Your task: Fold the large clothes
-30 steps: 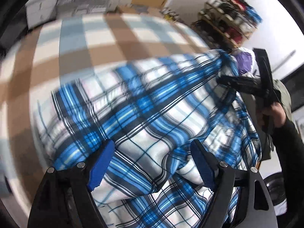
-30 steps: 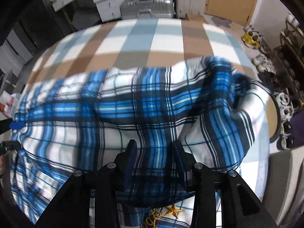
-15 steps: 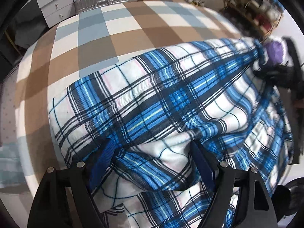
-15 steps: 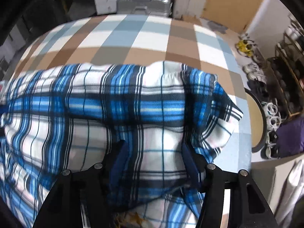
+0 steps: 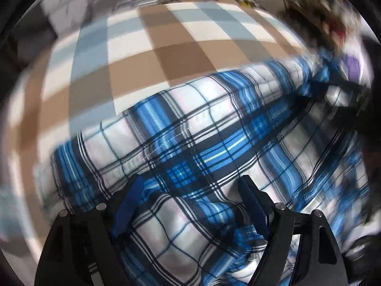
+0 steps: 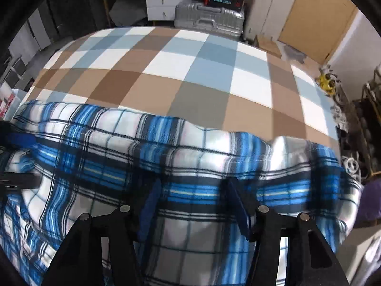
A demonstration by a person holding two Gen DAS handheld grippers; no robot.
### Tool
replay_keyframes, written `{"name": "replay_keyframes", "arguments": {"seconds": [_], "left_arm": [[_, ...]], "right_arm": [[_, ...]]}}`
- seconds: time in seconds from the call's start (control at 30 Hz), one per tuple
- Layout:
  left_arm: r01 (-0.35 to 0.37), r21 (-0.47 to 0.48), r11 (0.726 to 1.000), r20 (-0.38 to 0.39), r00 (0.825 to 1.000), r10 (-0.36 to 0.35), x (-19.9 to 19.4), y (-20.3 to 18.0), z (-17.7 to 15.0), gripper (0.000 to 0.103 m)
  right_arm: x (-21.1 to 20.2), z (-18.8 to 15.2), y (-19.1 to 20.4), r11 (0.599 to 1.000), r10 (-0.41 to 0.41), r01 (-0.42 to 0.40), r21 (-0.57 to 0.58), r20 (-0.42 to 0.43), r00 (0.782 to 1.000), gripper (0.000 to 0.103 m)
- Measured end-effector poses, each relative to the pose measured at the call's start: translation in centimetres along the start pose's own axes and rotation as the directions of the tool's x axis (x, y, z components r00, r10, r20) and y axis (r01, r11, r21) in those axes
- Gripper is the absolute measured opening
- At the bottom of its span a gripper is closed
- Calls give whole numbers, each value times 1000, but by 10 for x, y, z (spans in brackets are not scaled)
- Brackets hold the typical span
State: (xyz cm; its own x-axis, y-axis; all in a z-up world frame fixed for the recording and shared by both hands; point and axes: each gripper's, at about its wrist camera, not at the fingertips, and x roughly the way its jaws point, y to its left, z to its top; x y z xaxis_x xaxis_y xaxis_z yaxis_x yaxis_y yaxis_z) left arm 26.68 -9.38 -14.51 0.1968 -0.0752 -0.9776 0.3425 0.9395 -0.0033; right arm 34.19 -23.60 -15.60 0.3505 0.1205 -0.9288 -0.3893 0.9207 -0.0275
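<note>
Checked bedspread (image 6: 185, 71), silver suitcase (image 6: 209, 20) behind

Right tool (image 6: 194, 205) jaws wider, now closing; plaid garment (image 6: 166, 157) edge drawn nearer

bare checked bedspread (image 6: 190, 71) beyond garment (image 6: 190, 166)

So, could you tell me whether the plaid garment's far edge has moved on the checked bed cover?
Yes. The plaid garment now covers less of the checked bed cover, its far edge drawn back toward the camera.
</note>
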Motion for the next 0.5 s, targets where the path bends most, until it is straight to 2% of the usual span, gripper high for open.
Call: {"name": "replay_keyframes", "arguments": {"seconds": [0.03, 0.07, 0.1, 0.13, 0.2, 0.27, 0.3, 0.33, 0.37, 0.43, 0.5], "left_arm": [[-26, 18, 1000, -13, 1000, 26, -1, -6, 0, 78], [-18, 23, 1000, -12, 1000, 18, -5, -9, 0, 78], [3, 27, 1000, 8, 1000, -3, -13, -10, -2, 78], [-4, 29, 1000, 33, 999, 3, -21, -10, -5, 78], [-41, 21, 999, 26, 999, 40, -20, -6, -13, 79], [-70, -9, 997, -47, 996, 70, -4, 3, -26, 78], [-92, -11, 996, -54, 994, 92, 1, 8, -31, 78], [-122, 5, 993, -39, 992, 122, 2, 8, -35, 78], [-146, 24, 989, -10, 989, 146, 0, 6, -39, 78], [-153, 37, 988, 2, 988, 153, 4, 2, -45, 79], [-161, 35, 986, 18, 987, 161, 7, -1, -48, 80]], "right_arm": [[-10, -1, -5, 1000, -9, 10, -14, 35, 999, 47], [-22, -3, -12, 998, -52, 54, -15, 92, 994, 47], [-33, -5, -22, 996, -90, 91, -2, 145, 985, 52], [-37, -7, -34, 994, -111, 108, 31, 149, 983, 60], [-25, -15, -60, 987, -126, 120, 104, 55, 991, 61], [-5, -31, -75, 987, -78, 84, 135, -50, 996, 61], [-4, -39, -77, 990, -53, 58, 130, -39, 998, 62], [-8, -41, -76, 992, -59, 62, 113, -24, 998, 62], [-11, -44, -72, 993, -69, 73, 91, -46, 997, 61], [-29, -48, -62, 994, -70, 69, 90, 7, 998, 61], [-43, -49, -43, 998, 24, -28, 62, 69, 997, 62]]}}
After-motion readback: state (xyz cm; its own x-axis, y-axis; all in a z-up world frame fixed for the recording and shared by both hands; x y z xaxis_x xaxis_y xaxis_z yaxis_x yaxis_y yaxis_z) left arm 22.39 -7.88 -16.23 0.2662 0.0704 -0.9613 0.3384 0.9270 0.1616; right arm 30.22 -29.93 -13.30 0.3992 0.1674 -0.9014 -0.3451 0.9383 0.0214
